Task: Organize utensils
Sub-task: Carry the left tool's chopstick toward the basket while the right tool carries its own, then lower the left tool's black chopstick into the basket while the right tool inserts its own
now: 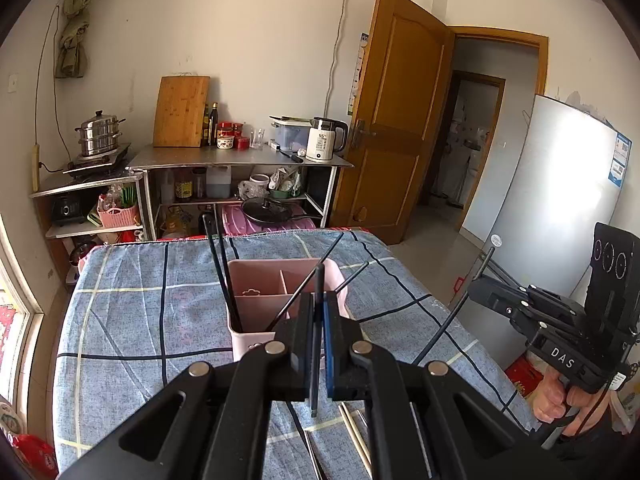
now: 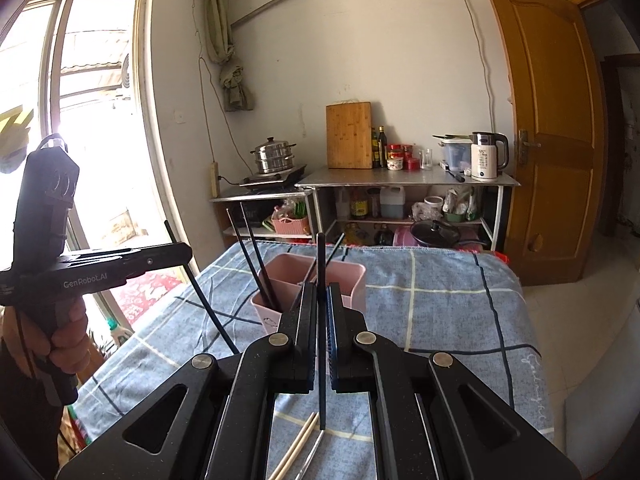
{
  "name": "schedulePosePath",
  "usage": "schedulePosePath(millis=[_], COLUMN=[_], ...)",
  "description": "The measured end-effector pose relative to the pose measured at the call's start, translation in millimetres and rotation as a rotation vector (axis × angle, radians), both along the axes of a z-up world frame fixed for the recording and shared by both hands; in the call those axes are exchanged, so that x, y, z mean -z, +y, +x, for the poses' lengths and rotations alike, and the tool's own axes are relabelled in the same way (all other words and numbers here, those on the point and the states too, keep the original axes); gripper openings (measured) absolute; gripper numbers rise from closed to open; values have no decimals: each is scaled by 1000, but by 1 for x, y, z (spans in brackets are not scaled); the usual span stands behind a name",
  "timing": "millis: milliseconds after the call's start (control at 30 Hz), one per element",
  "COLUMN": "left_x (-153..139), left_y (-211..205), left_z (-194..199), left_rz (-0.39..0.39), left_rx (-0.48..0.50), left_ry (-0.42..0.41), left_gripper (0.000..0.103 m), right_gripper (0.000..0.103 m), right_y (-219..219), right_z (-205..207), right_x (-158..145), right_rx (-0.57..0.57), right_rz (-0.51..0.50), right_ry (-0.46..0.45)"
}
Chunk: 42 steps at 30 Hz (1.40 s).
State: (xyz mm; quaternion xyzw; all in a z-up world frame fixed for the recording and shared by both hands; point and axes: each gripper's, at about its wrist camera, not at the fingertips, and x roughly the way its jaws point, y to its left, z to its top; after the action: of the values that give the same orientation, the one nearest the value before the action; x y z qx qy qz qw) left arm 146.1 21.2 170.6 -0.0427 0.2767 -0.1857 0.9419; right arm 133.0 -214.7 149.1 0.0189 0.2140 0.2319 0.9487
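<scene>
Your left gripper point(image 1: 319, 344) and right gripper point(image 2: 322, 344) each pinched one black chopstick point(image 1: 317, 320) upright, jaws nearly closed, above the pink holder point(image 1: 276, 300) on the blue cloth point(image 1: 128, 320); pale chopsticks point(image 2: 296, 448) lay loose nearby.

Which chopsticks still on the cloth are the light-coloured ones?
The pale wooden pair of chopsticks, lying flat on the blue checked cloth below the right claw; those in the pink holder are black.

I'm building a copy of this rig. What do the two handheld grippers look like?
Both are matte black with silver rivets at the linkage pivots. The left gripper reads "GenRobot.AI" in white on its side; the right gripper reads "DAS". Each has one blue-faced finger pad, a pistol handle and an upright black back plate.
</scene>
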Motion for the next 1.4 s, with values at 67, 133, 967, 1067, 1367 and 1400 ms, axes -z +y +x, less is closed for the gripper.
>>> schedulePosePath(millis=[67,133,967,1067,1367,1400], left_x=[-6,-13,-49,-35,12,15], left_y=[3,6,38,38,35,33], left_z=[3,6,82,92,110,110], left_rz=[4,10,0,-2,12,16], left_rx=[-3,-9,-87,-89,-80,-81], left_ry=[-5,-14,-89,-64,40,47], left_gripper=[5,5,5,5,5,5], right_gripper=[4,4,4,4,4,4], right_y=[6,11,63,66,67,67], right_z=[3,6,97,106,119,119], right_x=[-6,-12,-46,-35,2,5], right_rx=[-14,-25,-41,-34,-30,-31], right_rz=[2,6,83,78,45,41], right_ry=[-10,-22,-73,-50,44,51])
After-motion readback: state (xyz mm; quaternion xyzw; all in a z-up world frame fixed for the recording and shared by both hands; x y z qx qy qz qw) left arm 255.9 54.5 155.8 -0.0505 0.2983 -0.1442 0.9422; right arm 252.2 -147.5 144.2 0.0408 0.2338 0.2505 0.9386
